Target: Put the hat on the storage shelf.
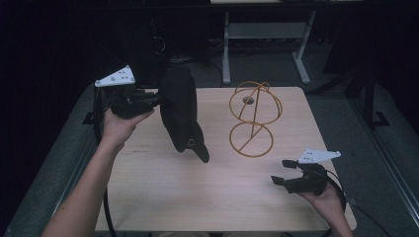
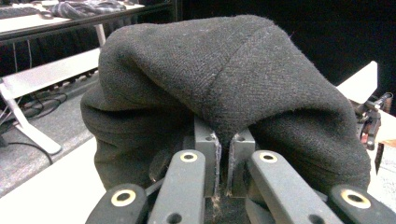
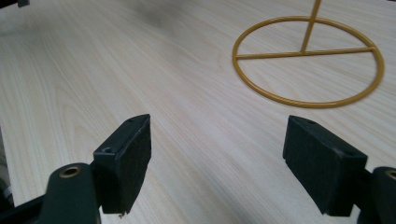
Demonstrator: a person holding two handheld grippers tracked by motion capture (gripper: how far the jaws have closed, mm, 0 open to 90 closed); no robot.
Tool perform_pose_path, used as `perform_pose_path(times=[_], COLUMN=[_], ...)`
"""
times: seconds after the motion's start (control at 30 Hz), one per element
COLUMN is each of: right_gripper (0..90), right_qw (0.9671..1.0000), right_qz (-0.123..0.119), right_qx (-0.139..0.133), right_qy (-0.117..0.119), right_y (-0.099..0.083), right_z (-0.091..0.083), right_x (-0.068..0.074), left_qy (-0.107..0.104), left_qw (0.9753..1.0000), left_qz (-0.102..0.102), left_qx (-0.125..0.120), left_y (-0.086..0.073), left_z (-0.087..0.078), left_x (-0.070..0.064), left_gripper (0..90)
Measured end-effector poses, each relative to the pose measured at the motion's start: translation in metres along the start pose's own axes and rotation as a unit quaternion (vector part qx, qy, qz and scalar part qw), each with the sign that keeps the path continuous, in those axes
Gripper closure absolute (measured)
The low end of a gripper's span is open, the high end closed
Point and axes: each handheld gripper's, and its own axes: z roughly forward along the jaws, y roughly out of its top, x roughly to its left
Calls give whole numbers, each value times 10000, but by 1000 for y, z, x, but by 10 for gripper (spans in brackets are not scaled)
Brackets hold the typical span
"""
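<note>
Above a pale wooden table [image 1: 163, 197], the left gripper [image 1: 148, 101] pinches a hanging black cap [image 1: 180, 111]; the right gripper [image 1: 286, 173] gapes, well apart.

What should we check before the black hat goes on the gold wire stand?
1. Left gripper pinching the black hat: ok, jaws shut on a fold of cloth.
2. Hat lifted off the table: ok, it hangs down.
3. Gold wire stand upright: ok.
4. Right gripper free to help: ok, jaws open, holding nothing.
5. Hat's opening facing the stand: cannot tell.
</note>
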Motion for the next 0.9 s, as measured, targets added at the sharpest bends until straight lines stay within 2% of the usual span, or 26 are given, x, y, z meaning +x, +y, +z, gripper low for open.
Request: perform_pose_path(times=[0.37, 0.63, 0.73, 0.83, 0.9], right_gripper=[231, 231, 230, 225, 225], right_qw=[9993, 9991, 9986, 9978, 9976], right_qz=[125, 100, 96, 221, 216], right_qx=[-320, -342, -422, -531, -549], right_qy=[-161, -244, -299, -339, -350], right_y=[-2, -7, -7, -8, -8], right_z=[-13, -18, -22, -26, -26], right_x=[-11, -13, -14, -17, -17], left_qy=[-124, -308, -360, -430, -427], left_qw=[9999, 9995, 9993, 9990, 9990], left_qz=[-14, -43, -5, 71, 96], left_qx=[-21, -66, -34, -18, -6], left_y=[24, 42, 49, 61, 64], left_z=[17, 43, 53, 66, 68], left_x=[8, 13, 11, 9, 8], left_gripper=[862, 862, 862, 862, 861])
